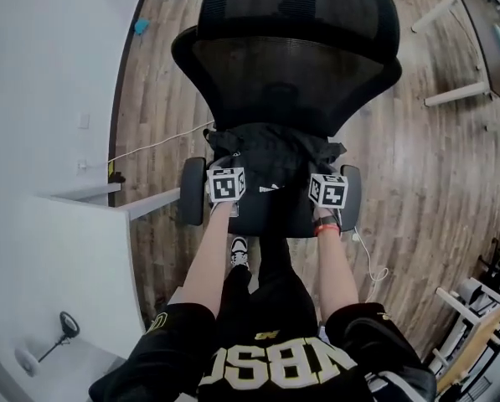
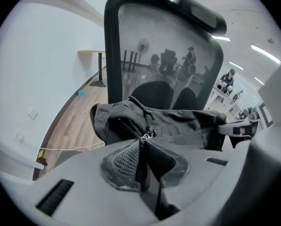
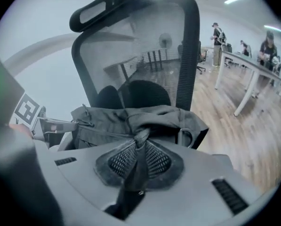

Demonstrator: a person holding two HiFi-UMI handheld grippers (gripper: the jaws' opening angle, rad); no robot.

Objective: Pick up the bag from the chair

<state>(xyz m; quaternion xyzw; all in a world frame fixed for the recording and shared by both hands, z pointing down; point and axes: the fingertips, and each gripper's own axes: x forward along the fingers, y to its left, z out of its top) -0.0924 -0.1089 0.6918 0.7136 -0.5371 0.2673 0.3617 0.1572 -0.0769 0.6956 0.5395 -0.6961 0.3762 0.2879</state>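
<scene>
**Left claw (image 2: pixel 142 149) and right claw (image 3: pixel 139 147) grip bag (image 1: pixel 270 153) on chair (image 1: pixel 293 65)**

Each pair of jaws is pressed together on a thin fold of the dark bag's fabric, one at either end. The bag sits slumped on the seat against the mesh backrest. Such slim pinches could slide free under its weight, and a lopsided lift might snag loose straps on an armrest (image 1: pixel 193 193).
</scene>
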